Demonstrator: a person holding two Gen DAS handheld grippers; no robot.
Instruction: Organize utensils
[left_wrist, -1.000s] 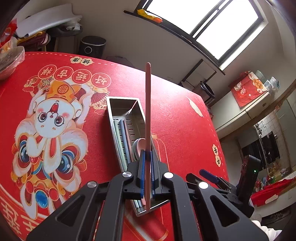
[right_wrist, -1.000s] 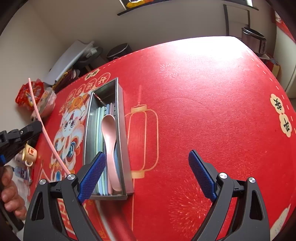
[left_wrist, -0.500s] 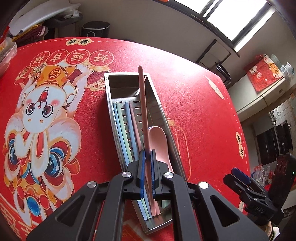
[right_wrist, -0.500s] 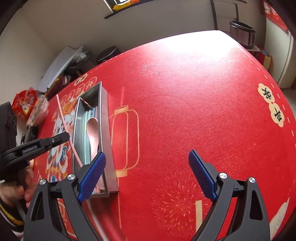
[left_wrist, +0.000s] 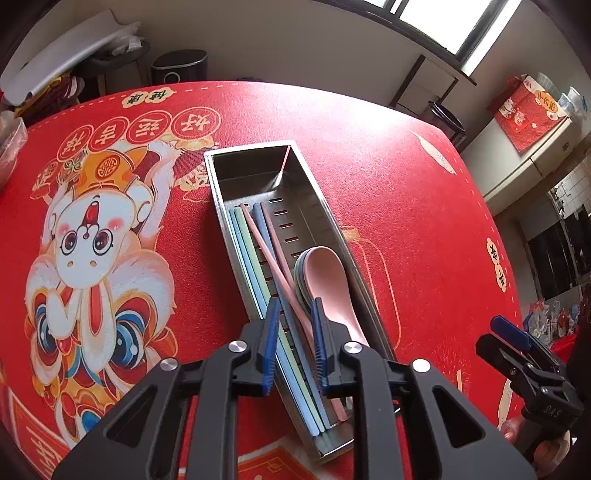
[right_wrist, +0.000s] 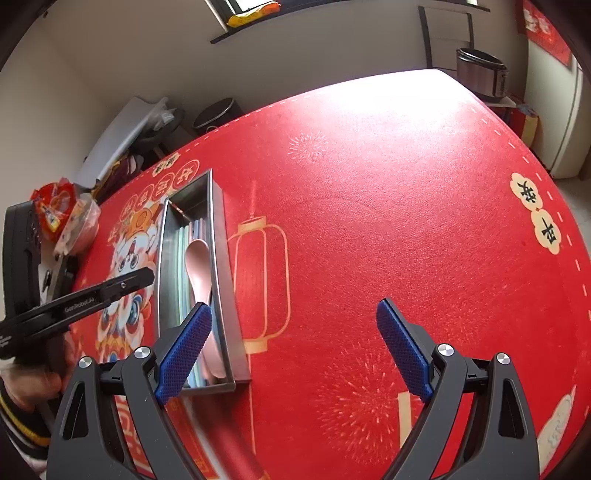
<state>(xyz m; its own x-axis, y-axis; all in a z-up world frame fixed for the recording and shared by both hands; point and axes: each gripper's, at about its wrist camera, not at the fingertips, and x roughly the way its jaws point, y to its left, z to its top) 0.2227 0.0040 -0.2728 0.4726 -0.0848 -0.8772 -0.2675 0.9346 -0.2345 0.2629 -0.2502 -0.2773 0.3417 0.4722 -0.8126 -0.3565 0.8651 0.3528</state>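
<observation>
A long steel utensil tray (left_wrist: 314, 184) lies on the red tablecloth; it also shows in the right wrist view (right_wrist: 221, 258). Inside lie several pastel chopsticks (left_wrist: 251, 266), a pink chopstick (left_wrist: 273, 266) lying diagonally across them, and a pink spoon (left_wrist: 328, 273) stacked on others. My left gripper (left_wrist: 295, 321) is open just above the tray's near end, the pink chopstick lying loose between its fingers. My right gripper (right_wrist: 295, 328) is open and empty over the cloth, right of the tray.
The red tablecloth (right_wrist: 388, 206) carries a cartoon rabbit print (left_wrist: 88, 251) left of the tray. Snack packets and a bowl (right_wrist: 70, 218) sit at the table's far left edge. A rice cooker (right_wrist: 480, 77) stands beyond the far edge.
My left gripper lowered the pink chopstick into the tray and opened, leaving it lying across the others. My right gripper stayed open and drew back slightly.
</observation>
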